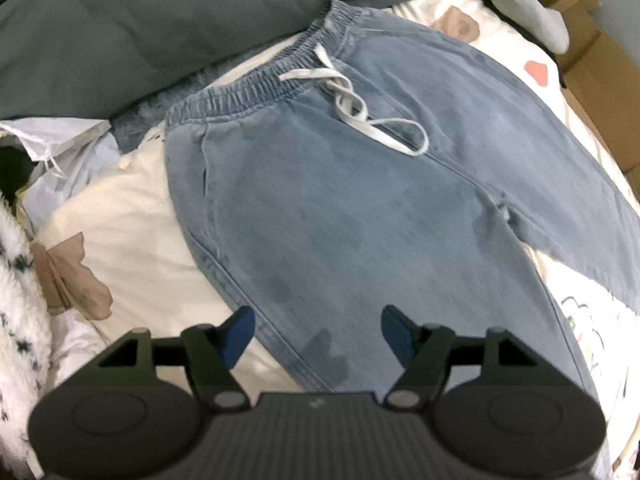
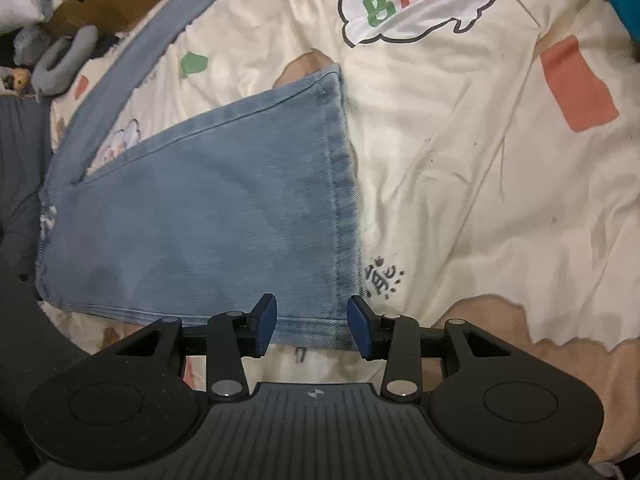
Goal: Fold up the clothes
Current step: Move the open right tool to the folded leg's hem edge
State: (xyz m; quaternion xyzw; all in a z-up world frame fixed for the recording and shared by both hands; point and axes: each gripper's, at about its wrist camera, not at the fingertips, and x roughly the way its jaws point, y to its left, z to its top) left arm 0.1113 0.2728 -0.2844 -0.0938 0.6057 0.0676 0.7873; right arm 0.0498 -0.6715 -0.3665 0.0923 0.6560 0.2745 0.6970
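We see the left gripper (image 1: 318,330) above the jeans (image 1: 360,208), jaws spread wide with nothing pinched; denim lies beneath the gap between its blue pads (image 1: 240,334). Ahead of it the jeans lie flat on the cream printed bedsheet (image 1: 132,216), the elastic waistband (image 1: 256,84) at the far end and the white drawstring (image 1: 360,116) loose across the front. A grey-green duvet (image 1: 120,32) is bunched beyond the waistband.

In the right wrist view, the right gripper (image 2: 312,326) hovers with jaws partly spread, gripping nothing. The near corner of one trouser leg's hem (image 2: 342,184) sits just ahead of the gap. The leg runs off to the gripper's left; bare bedsheet lies to its right.
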